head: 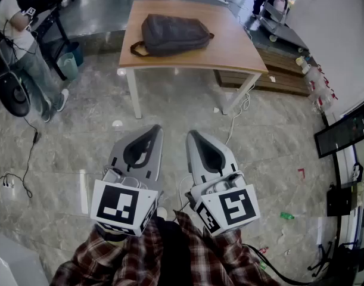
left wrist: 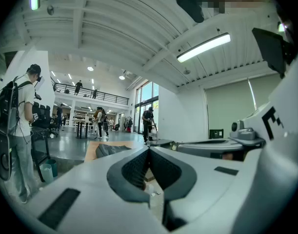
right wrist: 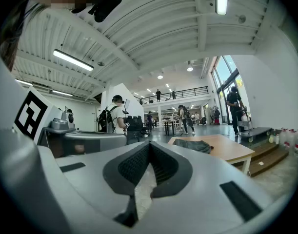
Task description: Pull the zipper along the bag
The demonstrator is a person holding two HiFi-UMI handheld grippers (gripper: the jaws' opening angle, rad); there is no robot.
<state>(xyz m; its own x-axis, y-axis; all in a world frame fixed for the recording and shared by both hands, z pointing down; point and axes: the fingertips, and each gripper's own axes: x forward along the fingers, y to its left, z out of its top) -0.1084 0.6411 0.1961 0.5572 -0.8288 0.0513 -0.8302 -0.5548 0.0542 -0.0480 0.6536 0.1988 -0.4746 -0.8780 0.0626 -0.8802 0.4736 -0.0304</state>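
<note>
Bag [head: 173, 34] is lying on the table [head: 235, 55] at upper centre, well apart from both tools. Left gripper [head: 156, 128] and right gripper [head: 191, 134] are hovering at lower centre, jaws pressed together on nothing. Walking closer comes first, then opening one to pinch the zipper pull, which is too small to see from here.

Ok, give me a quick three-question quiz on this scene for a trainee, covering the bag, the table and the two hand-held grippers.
1. True or false: the dark grey fabric backpack lies on the light wooden table.
2. Multiple choice: the jaws of the left hand-held gripper are A) shut on nothing, B) shut on a zipper pull, C) wide apart.
3. Fill in the blank with "touching" or "apart from": the right hand-held gripper is ___ the backpack.

Key: 1 true; 2 A; 3 apart from.
</note>
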